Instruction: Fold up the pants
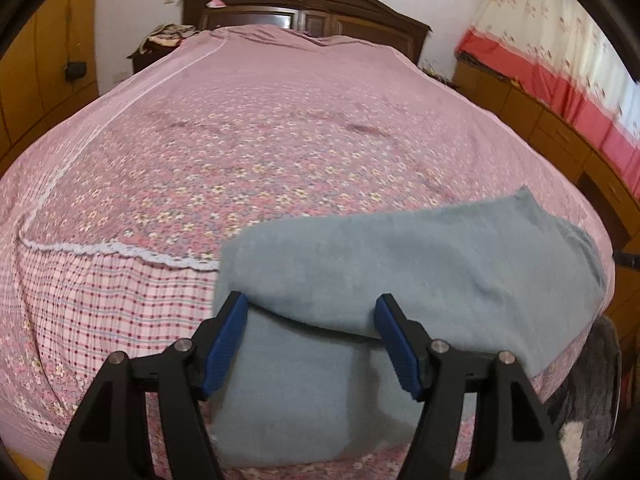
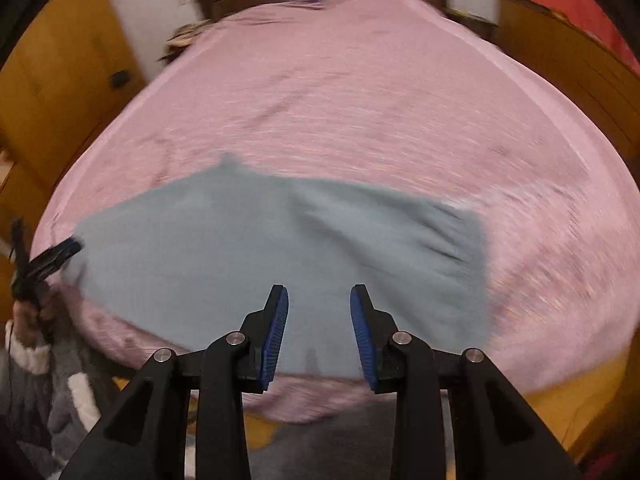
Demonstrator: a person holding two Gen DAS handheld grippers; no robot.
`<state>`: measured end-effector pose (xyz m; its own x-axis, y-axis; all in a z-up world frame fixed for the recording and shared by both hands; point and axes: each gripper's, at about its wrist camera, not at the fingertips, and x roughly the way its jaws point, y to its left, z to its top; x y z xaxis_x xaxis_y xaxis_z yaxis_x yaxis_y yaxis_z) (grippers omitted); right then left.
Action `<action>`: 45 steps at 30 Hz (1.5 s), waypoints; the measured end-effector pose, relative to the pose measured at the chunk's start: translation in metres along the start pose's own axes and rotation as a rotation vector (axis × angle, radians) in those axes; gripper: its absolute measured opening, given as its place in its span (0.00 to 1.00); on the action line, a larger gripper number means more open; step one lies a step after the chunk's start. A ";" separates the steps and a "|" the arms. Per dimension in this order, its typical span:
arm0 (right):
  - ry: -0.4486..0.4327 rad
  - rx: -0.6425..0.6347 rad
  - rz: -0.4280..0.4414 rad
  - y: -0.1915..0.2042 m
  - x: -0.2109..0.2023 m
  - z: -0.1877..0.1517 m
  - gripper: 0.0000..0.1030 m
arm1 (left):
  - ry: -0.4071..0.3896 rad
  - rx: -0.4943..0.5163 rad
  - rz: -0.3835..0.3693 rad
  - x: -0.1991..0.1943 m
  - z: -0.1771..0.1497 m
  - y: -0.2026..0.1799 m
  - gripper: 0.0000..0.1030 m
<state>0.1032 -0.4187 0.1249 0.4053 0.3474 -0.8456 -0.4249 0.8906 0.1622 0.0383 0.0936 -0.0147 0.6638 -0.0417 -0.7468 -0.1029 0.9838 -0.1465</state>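
Grey-blue fleece pants (image 1: 420, 256) lie folded on the near end of a pink floral bed (image 1: 260, 140). In the left wrist view my left gripper (image 1: 310, 306) is open, its blue pads either side of the pants' near folded edge, with a lower layer hanging between the fingers. In the right wrist view, which is blurred, the pants (image 2: 260, 248) spread across the bed's near edge and my right gripper (image 2: 319, 298) is open and empty just above their near hem. The left gripper (image 2: 60, 254) shows at the pants' left end.
A dark wooden headboard (image 1: 308, 8) stands at the far end of the bed. Wooden cabinets (image 1: 552, 128) and a red and floral curtain (image 1: 560, 40) line the right side. A wooden wardrobe (image 1: 44, 64) is on the left. The person's grey sleeve (image 2: 44, 380) is at lower left.
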 end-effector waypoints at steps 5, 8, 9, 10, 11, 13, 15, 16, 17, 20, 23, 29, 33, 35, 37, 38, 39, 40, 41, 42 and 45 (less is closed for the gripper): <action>0.010 -0.246 0.172 0.120 0.039 0.031 0.32 | -0.042 -0.109 0.004 -0.006 -0.002 0.023 0.68; -0.018 -0.414 0.257 0.207 0.060 0.046 0.32 | -0.078 -0.184 0.013 -0.016 -0.004 0.040 0.68; -0.037 -0.502 0.277 0.244 0.068 0.048 0.32 | -0.100 -0.213 0.025 -0.021 -0.006 0.046 0.68; -0.054 -0.570 0.284 0.271 0.074 0.048 0.32 | -0.120 -0.238 0.049 -0.026 -0.008 0.051 0.68; -0.067 -0.622 0.277 0.290 0.081 0.048 0.32 | -0.133 -0.259 0.093 -0.031 -0.010 0.056 0.68; -0.113 -0.763 0.202 0.339 0.102 0.043 0.32 | -0.137 -0.286 0.103 -0.036 -0.013 0.065 0.68; -0.145 -0.866 0.141 0.371 0.124 0.038 0.32 | -0.125 -0.312 0.110 -0.038 -0.018 0.073 0.68; -0.147 -0.903 0.134 0.380 0.134 0.036 0.32 | -0.119 -0.320 0.115 -0.039 -0.020 0.076 0.68; -0.141 -0.935 0.125 0.386 0.143 0.034 0.32 | -0.116 -0.329 0.111 -0.041 -0.022 0.079 0.68; -0.128 -1.011 0.052 0.397 0.169 0.024 0.32 | -0.111 -0.349 0.102 -0.044 -0.026 0.084 0.68; -0.087 -0.956 0.146 0.383 0.180 0.036 0.07 | -0.102 -0.363 0.094 -0.045 -0.029 0.088 0.68; -0.049 -0.726 0.351 0.336 0.176 0.093 0.05 | -0.097 -0.330 0.108 -0.041 -0.025 0.082 0.68; -0.064 -0.581 0.363 0.294 0.183 0.128 0.05 | -0.085 -0.297 0.112 -0.034 -0.021 0.067 0.68; -0.050 -0.512 0.288 0.274 0.196 0.137 0.07 | -0.082 -0.293 0.113 -0.033 -0.020 0.063 0.68; -0.041 -0.479 0.174 0.265 0.206 0.143 0.12 | -0.080 -0.288 0.113 -0.030 -0.020 0.058 0.68; -0.047 -0.463 0.138 0.260 0.207 0.142 0.14 | -0.079 -0.286 0.114 -0.029 -0.019 0.057 0.68; -0.078 -0.446 0.122 0.256 0.199 0.138 0.14 | -0.079 -0.283 0.116 -0.029 -0.019 0.055 0.68; -0.112 -0.445 0.132 0.257 0.190 0.132 0.14 | -0.079 -0.283 0.118 -0.027 -0.017 0.054 0.68; -0.160 -0.462 0.168 0.263 0.173 0.123 0.14 | -0.080 -0.285 0.116 -0.028 -0.018 0.054 0.68; -0.190 -0.496 0.198 0.272 0.160 0.114 0.15 | -0.081 -0.289 0.113 -0.028 -0.017 0.054 0.68; -0.241 -0.682 0.298 0.314 0.130 0.075 0.27 | -0.083 -0.311 0.104 -0.026 -0.017 0.058 0.68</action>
<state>0.0833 -0.0723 0.1040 0.3271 0.6672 -0.6693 -0.9154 0.3996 -0.0491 0.0021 0.1491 -0.0151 0.6945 0.0827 -0.7147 -0.3860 0.8811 -0.2732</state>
